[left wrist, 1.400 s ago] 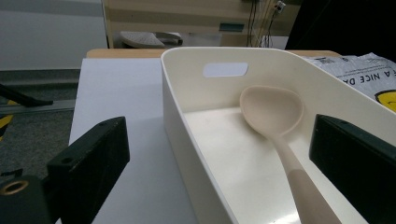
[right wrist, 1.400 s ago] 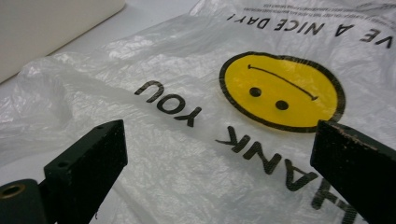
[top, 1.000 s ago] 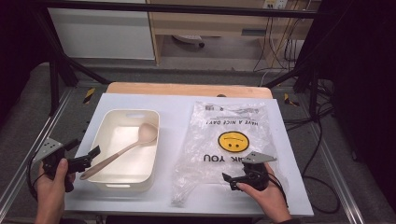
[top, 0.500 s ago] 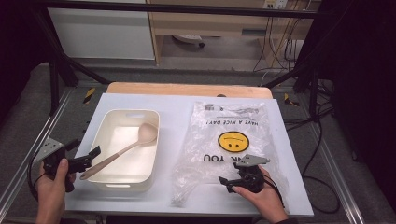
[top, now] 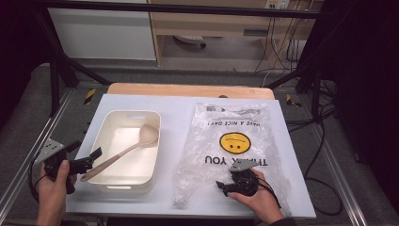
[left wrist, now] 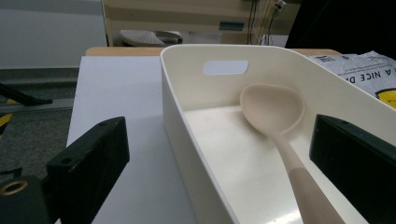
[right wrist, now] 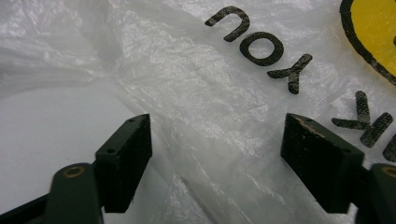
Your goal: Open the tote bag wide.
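Now our right tongs point(top: 220, 187) sit lower than they did a second ago, down at the near edge of the clear plastic bag point(top: 235, 141), and their jaws have just been closing from a wide gape to a narrower one. In the right gripper view the two black pads point(right wrist: 128, 154) stand apart on either side of a raised crease of the film, with the bag between them but not yet pinched, so we count these tongs as released for now. We judge that the pinch on the bag's near hem is under way and needs only a little more closing; the thin film could slip out flat beneath the pads if we do not gather a fold. Our left tongs point(top: 96, 155) hover where they were a second ago, at the near left corner of the cream tub point(top: 106, 136), jaws wide and empty; in the left gripper view the tub's wall and the handle of the spoon point(left wrist: 280, 121) lie between the two pads without touching either. Farther out, the beige spoon point(top: 127, 150) leans in the tub with its bowl toward the far wall and its handle over the near rim. Beyond, the bag spreads flat over the right half of the white tabletop point(top: 179, 106), its yellow smiley point(top: 235, 142) and upside-down lettering unchanged.
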Action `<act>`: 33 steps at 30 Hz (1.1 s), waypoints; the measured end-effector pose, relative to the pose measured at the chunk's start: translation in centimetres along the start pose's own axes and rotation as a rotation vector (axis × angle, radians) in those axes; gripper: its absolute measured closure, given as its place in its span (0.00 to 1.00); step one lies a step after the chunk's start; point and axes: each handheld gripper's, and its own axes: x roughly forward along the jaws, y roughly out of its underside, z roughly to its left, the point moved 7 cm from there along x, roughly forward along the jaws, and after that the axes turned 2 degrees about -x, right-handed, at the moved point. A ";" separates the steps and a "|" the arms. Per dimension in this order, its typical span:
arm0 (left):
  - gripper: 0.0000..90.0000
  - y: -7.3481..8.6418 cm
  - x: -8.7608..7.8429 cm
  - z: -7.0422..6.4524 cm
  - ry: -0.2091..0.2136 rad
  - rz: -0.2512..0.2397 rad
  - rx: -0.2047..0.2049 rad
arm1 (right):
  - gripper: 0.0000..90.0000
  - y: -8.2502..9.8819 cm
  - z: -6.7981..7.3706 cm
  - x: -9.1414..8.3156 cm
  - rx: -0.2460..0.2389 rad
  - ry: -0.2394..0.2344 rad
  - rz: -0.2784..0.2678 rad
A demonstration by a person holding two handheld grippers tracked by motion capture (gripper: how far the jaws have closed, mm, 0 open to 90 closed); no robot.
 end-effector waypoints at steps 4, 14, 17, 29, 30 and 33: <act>0.05 0.0 0.0 0.0 0.001 0.001 0.001 | 0.55 0.0 0.0 -0.1 -0.008 -0.010 -0.016; 0.05 0.0 0.0 0.0 0.000 0.005 0.008 | 1.00 -0.6 -0.1 0.1 -0.009 -0.035 0.001; 0.05 0.0 0.0 0.0 -0.001 0.002 0.010 | 1.00 -0.8 0.0 0.2 0.010 -0.026 0.018; 0.05 0.0 -0.1 0.1 -0.002 0.000 0.013 | 1.00 -2.3 -0.4 1.1 0.076 0.050 0.013; 0.05 -0.1 -0.1 0.1 0.000 -0.001 0.009 | 1.00 -2.8 -0.8 1.3 0.098 0.070 0.005; 0.05 -0.1 -0.1 0.1 0.001 -0.001 0.007 | 1.00 -3.4 -1.6 1.7 0.117 0.110 0.003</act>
